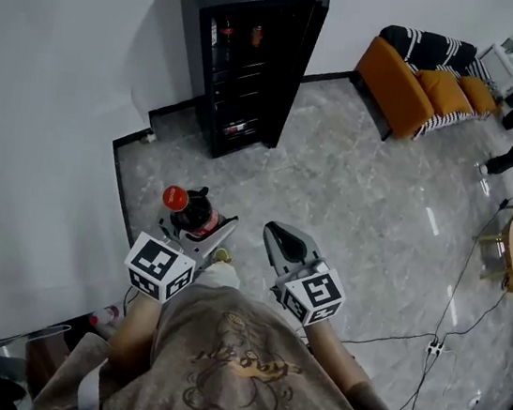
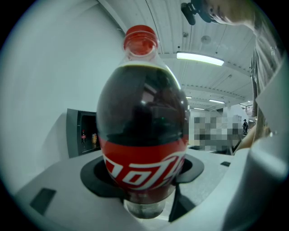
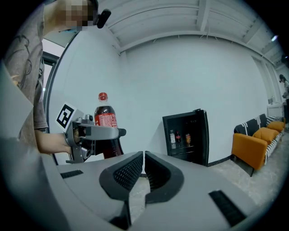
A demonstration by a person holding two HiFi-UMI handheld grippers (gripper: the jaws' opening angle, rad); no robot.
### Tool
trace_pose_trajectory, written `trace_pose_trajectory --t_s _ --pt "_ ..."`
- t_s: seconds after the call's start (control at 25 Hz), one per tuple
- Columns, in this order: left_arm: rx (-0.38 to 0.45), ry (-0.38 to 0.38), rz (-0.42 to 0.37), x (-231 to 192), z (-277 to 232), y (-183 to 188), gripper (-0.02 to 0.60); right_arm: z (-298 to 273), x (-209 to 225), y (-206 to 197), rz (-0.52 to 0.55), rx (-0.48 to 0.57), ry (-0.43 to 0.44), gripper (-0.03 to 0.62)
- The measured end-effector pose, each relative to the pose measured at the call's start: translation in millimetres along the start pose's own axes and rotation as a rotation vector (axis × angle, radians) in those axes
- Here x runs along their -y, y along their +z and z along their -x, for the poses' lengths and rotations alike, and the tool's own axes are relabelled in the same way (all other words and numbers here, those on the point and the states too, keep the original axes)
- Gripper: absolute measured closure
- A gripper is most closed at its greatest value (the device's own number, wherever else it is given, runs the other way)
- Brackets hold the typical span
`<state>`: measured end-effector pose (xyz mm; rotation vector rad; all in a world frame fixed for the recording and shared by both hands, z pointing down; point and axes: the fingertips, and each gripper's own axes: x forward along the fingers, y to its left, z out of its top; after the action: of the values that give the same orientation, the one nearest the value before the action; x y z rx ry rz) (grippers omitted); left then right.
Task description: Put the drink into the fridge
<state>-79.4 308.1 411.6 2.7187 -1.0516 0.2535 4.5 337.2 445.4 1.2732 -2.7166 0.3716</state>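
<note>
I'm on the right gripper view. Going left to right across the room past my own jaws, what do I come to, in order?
cola bottle → black fridge with its door open → orange sofa

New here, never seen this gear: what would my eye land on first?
A big cola bottle with a red cap, clamped upright in the left tool. Ahead, against the white wall, stands a black fridge with its door open and drinks inside; an orange sofa sits further right.
</note>
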Motion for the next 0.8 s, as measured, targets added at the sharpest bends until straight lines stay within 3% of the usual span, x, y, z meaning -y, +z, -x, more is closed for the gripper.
trace_pose_trajectory --t_s 0.28,0.8 --pt "-0.016 -0.047 -0.009 -54 -35 22 0.27 -55 34 23 -0.027 0.008 -0.052 0.566" --pt "-0.034 -0.137 -0.033 -115 -88 39 0.269 -109 84 44 -0.048 0.012 -0.142 0.566"
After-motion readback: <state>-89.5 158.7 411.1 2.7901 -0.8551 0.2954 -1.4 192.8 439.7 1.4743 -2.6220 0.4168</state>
